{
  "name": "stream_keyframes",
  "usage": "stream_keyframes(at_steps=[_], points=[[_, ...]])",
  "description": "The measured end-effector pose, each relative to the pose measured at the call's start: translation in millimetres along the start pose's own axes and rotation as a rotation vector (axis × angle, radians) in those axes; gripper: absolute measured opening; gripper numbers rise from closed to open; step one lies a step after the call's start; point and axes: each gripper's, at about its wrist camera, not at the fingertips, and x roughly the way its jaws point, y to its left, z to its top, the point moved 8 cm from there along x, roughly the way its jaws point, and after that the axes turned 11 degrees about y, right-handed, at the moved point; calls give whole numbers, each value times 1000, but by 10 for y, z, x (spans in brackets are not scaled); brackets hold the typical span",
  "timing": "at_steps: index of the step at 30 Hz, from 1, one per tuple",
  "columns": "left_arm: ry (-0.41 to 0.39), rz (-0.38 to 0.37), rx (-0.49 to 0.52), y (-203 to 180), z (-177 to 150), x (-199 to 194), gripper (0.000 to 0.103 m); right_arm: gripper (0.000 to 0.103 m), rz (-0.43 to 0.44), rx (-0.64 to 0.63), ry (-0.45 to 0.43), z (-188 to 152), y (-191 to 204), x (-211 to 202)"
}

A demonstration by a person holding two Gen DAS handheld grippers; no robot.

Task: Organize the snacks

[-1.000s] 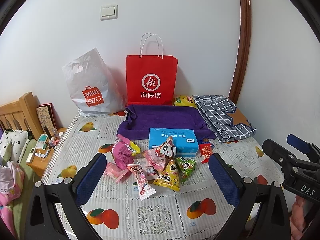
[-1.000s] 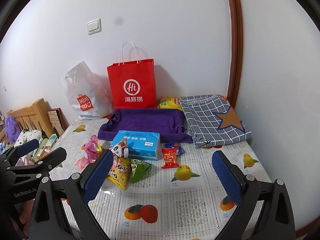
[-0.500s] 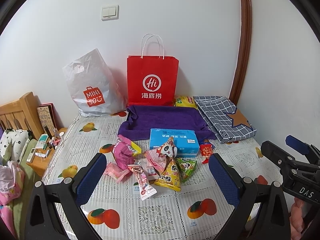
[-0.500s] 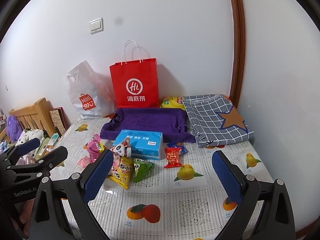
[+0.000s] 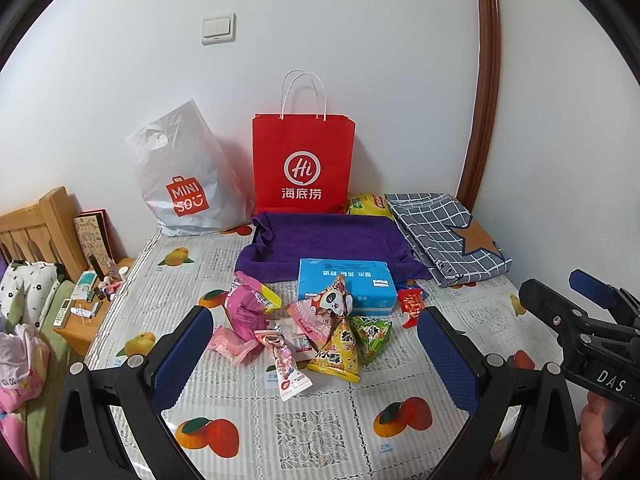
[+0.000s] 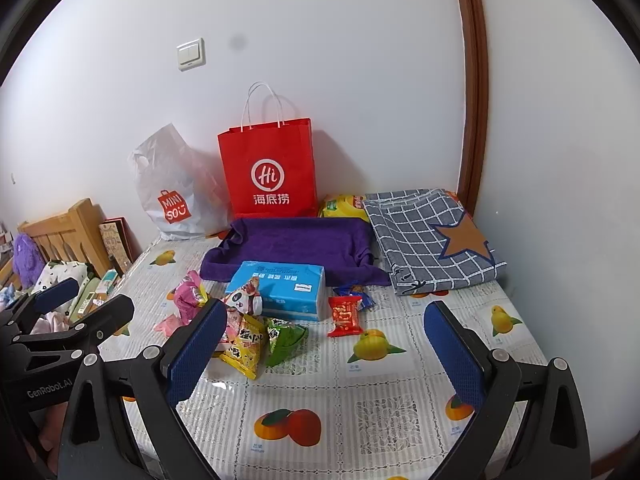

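On the fruit-patterned desk (image 5: 312, 428), heap of foil snack packets (image 5: 316, 332) beside blue tissue pack (image 5: 346, 286), my left hand-held gripper (image 5: 316, 356) and right hand-held gripper (image 6: 324, 352) both spread wide, holding nothing, red paper bag (image 5: 303, 164) upright behind.

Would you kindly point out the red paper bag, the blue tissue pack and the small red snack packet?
red paper bag (image 5: 303, 168), left wrist view, front logo.
blue tissue pack (image 6: 286, 282), right wrist view, top face.
small red snack packet (image 6: 344, 316), right wrist view, wrapper middle.

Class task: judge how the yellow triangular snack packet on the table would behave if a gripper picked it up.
The yellow triangular packet looks puffed, so probably light and squashy. Its glossy film may slip. Lying flat, it seems unlikely to roll.
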Motion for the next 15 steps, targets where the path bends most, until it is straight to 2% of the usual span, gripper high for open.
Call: stream_keyframes(at_steps=[15], points=[[-15,2,6,-23,-28,-40,102,99,0,1,4,-10,-1,6]])
